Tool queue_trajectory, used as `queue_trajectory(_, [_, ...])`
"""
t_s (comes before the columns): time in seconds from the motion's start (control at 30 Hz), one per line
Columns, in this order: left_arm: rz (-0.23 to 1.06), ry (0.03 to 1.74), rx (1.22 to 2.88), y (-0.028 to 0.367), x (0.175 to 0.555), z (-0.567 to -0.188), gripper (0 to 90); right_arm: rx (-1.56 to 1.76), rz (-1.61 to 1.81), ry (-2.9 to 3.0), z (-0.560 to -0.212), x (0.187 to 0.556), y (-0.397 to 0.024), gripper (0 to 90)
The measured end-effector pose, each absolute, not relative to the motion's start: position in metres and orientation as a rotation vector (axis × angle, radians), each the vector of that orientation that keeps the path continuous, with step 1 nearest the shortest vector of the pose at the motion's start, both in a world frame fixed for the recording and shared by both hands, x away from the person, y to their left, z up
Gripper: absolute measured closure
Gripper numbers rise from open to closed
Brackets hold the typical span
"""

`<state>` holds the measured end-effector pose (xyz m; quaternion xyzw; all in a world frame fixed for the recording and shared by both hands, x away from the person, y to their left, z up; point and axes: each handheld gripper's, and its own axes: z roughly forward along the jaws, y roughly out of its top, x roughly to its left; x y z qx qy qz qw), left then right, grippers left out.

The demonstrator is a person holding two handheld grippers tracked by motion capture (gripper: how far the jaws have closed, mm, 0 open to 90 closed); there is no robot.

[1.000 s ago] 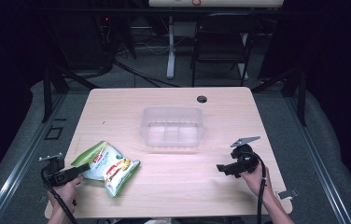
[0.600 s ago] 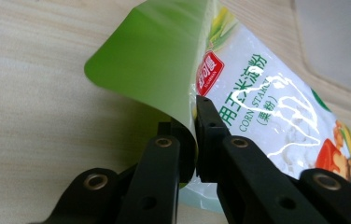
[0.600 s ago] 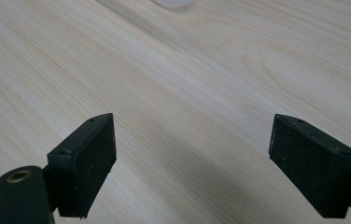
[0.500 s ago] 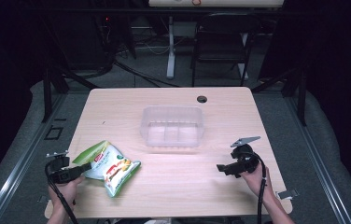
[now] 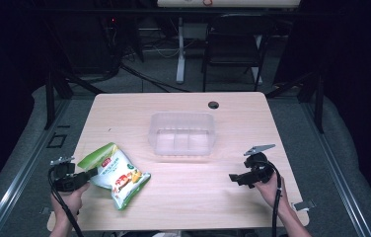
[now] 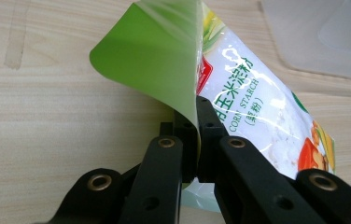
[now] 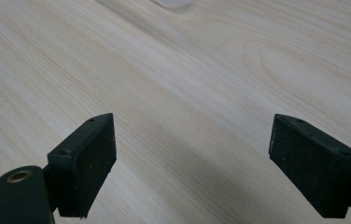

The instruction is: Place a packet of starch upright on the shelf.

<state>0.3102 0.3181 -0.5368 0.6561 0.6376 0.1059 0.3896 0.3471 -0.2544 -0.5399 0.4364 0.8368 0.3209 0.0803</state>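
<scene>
Two grippers were over the wooden table (image 5: 183,197), one in each of the person's hands. The left gripper (image 6: 196,135) was clenched on the green upper edge of a corn starch bag (image 6: 257,112), its jaws pressed together with the film pinched between them. The bag (image 5: 117,174) lay at the table's near left, tilted, well apart from the clear plastic tub (image 5: 182,133) standing at the middle. The right gripper (image 7: 192,163) hung released above bare wood at the near right (image 5: 237,178), its jaws spread wide and holding nothing.
</scene>
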Motion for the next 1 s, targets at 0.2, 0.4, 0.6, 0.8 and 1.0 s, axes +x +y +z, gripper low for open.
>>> queue_trajectory(0.2, [0.272,1.587,1.683,0.318,0.310,-0.534,89.7,1.306,0.957,2.501,-0.540,0.347,-0.255,14.4])
queue_trajectory(0.4, [0.285,1.531,1.695,0.316,0.308,-0.527,89.8,1.307,0.954,2.502,-0.540,0.347,-0.255,14.4])
queue_trajectory(0.6, [0.284,1.463,1.716,0.312,0.305,-0.519,89.9,1.307,0.955,2.502,-0.540,0.347,-0.255,14.4])
queue_trajectory(0.8, [0.277,1.415,1.716,0.308,0.303,-0.513,89.8,1.307,0.957,2.503,-0.540,0.347,-0.255,14.4])
queue_trajectory(1.0, [0.263,1.316,1.758,0.299,0.298,-0.501,89.8,1.308,0.954,2.504,-0.540,0.348,-0.255,14.4])
